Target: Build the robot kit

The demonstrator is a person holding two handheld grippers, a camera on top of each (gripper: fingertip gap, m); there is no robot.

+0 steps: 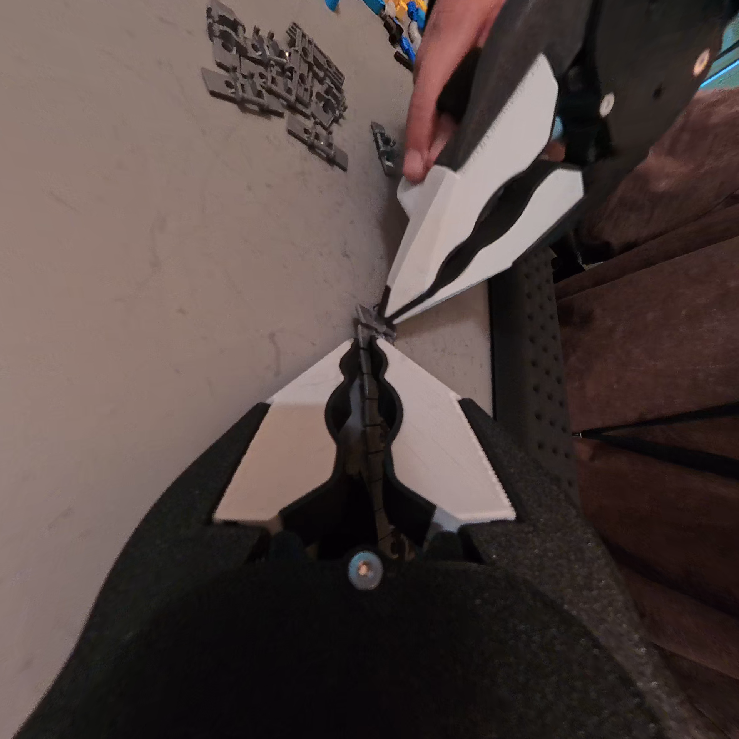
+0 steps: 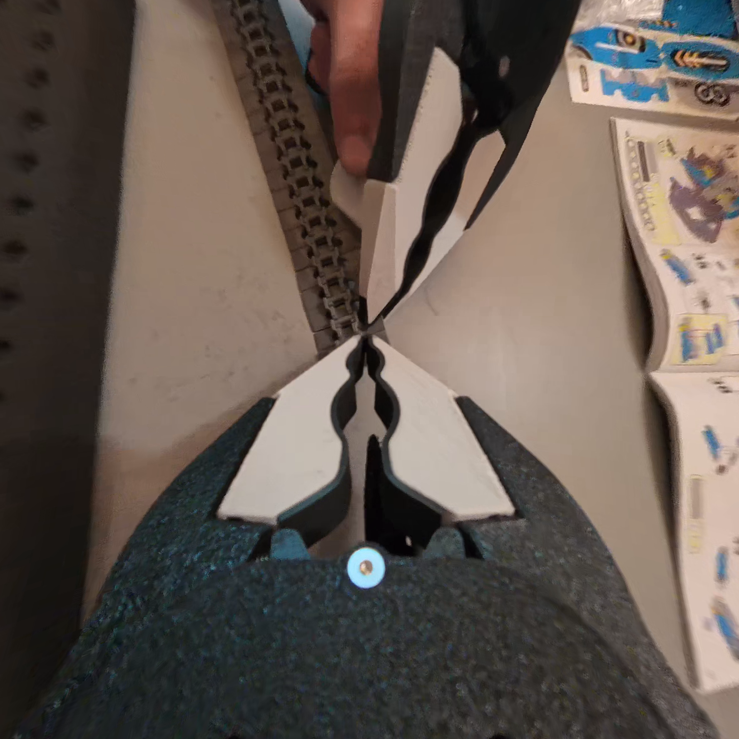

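Observation:
A grey toy track chain [image 1: 370, 416] runs back between the fingers of my left gripper [image 1: 364, 340], which is shut on it. The chain's end link [image 1: 374, 322] sticks out past the fingertips. My right gripper [image 1: 386, 316] comes in from the upper right, and its closed tips pinch that end link. In the right wrist view, my right gripper [image 2: 364, 339] is shut at the chain's end. The chain [image 2: 304, 192] stretches up and to the left over the table. The left gripper [image 2: 370, 316] meets it tip to tip from above.
A cluster of grey track links [image 1: 280, 80] and one loose link [image 1: 384, 148] lie on the beige table [image 1: 160, 280]. Coloured bricks [image 1: 400, 16] lie at the far edge. An open instruction booklet [image 2: 700, 280] and a blue car sheet [image 2: 660, 60] lie to the right. A dark perforated surface [image 1: 528, 360] borders the table. My left and right fingertips are right by each other.

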